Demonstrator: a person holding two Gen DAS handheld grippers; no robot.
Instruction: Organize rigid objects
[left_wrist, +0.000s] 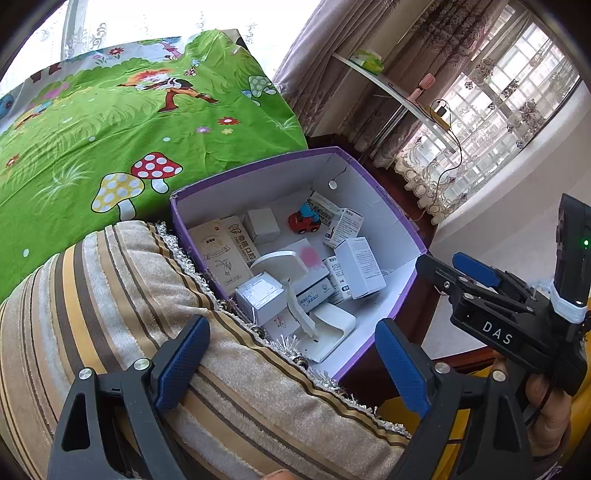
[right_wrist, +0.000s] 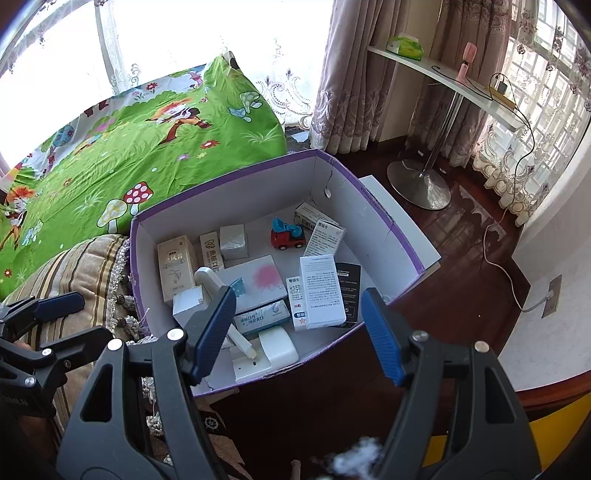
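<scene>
The purple-rimmed box (right_wrist: 373, 206) sits at the bed's edge beside a striped cushion (left_wrist: 110, 314), already holding most of the rigid things: small white cartons, a beige carton (right_wrist: 176, 267), a flat white box with a pink blot (right_wrist: 255, 282), a red and blue toy car (right_wrist: 288, 234), a tall white carton (right_wrist: 321, 291) leaning on a black card, and a white stand-like piece (right_wrist: 277, 349) near the front wall. Judging by this, the step in hand is to tidy what lies in the box or to fetch the next item, and doing it well means coming down from above onto one carton only, with the fingers set across its narrow faces, so the leaning neighbours are not knocked over; the toy car can roll, so it is best taken by its body. The left gripper (left_wrist: 291, 373) hovers over the cushion just short of the box's near corner, its fingers (left_wrist: 181, 362) spread wide with nothing between them but the cushion below; whether they brush the fabric I cannot tell. The right gripper (right_wrist: 299, 332) hangs above the front of the box, fingers (right_wrist: 382, 334) about half apart, empty and, as far as the view shows, clear of the contents. The person's hand (left_wrist: 546, 413) shows under the right gripper's handle.
</scene>
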